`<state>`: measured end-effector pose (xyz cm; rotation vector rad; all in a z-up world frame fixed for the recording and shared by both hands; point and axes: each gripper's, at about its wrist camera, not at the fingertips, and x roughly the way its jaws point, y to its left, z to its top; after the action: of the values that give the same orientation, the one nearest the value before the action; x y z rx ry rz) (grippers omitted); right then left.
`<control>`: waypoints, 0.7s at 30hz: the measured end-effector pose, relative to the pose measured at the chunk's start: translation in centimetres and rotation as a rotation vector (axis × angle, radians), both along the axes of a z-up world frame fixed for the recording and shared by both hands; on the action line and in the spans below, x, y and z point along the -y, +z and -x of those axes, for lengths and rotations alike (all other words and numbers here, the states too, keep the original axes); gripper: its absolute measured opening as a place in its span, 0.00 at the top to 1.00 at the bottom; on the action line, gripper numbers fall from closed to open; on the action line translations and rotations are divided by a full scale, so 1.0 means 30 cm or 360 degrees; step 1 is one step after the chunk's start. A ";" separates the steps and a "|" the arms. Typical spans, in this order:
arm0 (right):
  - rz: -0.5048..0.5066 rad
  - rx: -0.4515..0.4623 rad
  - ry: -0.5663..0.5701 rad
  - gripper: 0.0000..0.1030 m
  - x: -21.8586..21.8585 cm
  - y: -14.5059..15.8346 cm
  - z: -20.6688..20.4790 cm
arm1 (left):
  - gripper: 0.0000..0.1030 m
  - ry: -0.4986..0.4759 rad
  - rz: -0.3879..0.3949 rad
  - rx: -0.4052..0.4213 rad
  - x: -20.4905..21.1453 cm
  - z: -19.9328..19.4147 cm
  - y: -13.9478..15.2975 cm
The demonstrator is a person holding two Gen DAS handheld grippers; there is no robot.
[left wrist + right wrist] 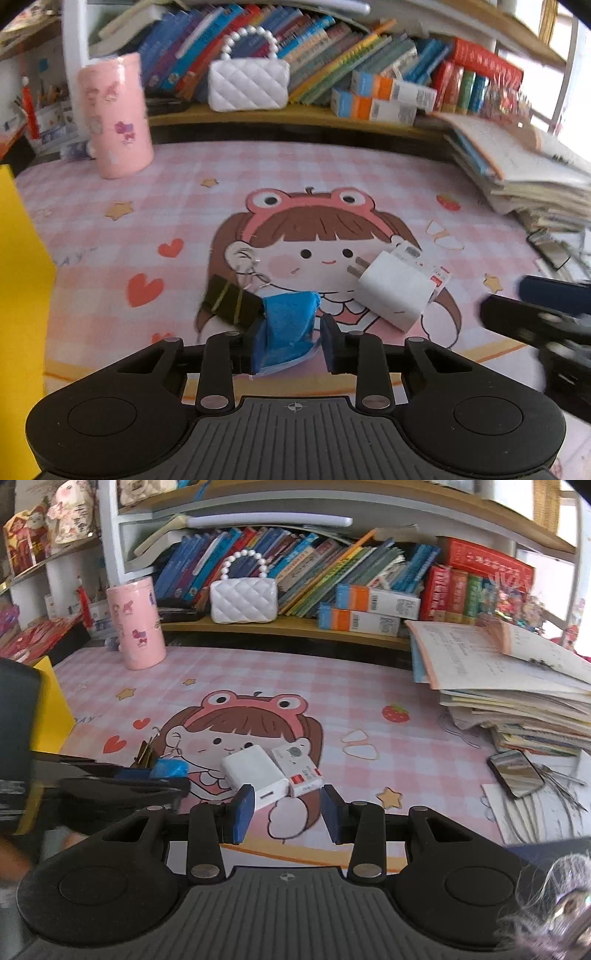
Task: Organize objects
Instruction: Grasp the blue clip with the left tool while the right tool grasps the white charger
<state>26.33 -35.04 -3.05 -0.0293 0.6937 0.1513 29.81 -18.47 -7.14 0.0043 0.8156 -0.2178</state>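
My left gripper (288,343) is shut on a crumpled blue tape-wrapped lump (290,325) low over the pink cartoon desk mat (147,221). Black binder clips (229,299) lie just beyond it to the left. A white plug charger (391,291) and a small white red-labelled box (424,264) lie to the right. In the right wrist view my right gripper (288,812) stands open. The charger (255,771) lies just ahead of its left finger (242,814), untouched, with the box (299,766) beside it. The blue lump (170,768) shows at the left.
A yellow box (51,709) stands at the mat's left edge and a pink cylinder (138,624) at the back left. A white quilted purse (243,600) sits on the low shelf before the books. Stacked papers (517,686) and a phone (515,773) crowd the right.
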 end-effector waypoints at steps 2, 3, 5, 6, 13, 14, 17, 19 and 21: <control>-0.0006 -0.0004 0.0046 0.64 -0.010 -0.015 -0.029 | 0.72 -0.0001 0.0031 -0.0004 -0.027 0.034 0.023; -0.0005 -0.0010 0.0077 0.64 -0.019 -0.027 -0.050 | 0.72 -0.0002 0.0041 -0.0006 -0.038 0.053 0.034; 0.0007 -0.0024 0.0129 0.64 -0.040 -0.048 -0.087 | 0.72 -0.0005 0.0078 -0.0011 -0.063 0.094 0.060; 0.0020 -0.0023 0.0167 0.64 -0.053 -0.060 -0.109 | 0.72 -0.0009 0.0097 -0.0014 -0.076 0.116 0.072; 0.0161 -0.0010 0.0381 0.61 -0.118 -0.127 -0.223 | 0.72 -0.0037 0.0065 -0.0012 -0.143 0.255 0.114; 0.0169 -0.0005 0.0394 0.60 -0.120 -0.130 -0.230 | 0.72 -0.0029 0.0066 -0.0014 -0.153 0.268 0.117; 0.0193 -0.0025 0.0416 0.57 -0.128 -0.140 -0.249 | 0.72 0.0014 0.0104 -0.0028 -0.181 0.301 0.122; 0.0225 -0.0062 0.0427 0.54 -0.136 -0.155 -0.262 | 0.72 0.0028 0.0114 -0.0030 -0.192 0.317 0.124; 0.0223 -0.0051 0.0436 0.54 -0.135 -0.159 -0.262 | 0.72 0.0026 0.0112 -0.0017 -0.193 0.332 0.129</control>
<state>34.20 -30.98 -7.81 -0.2574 0.7293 0.3664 19.86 -12.68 -3.27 -0.0698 0.8180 -0.2315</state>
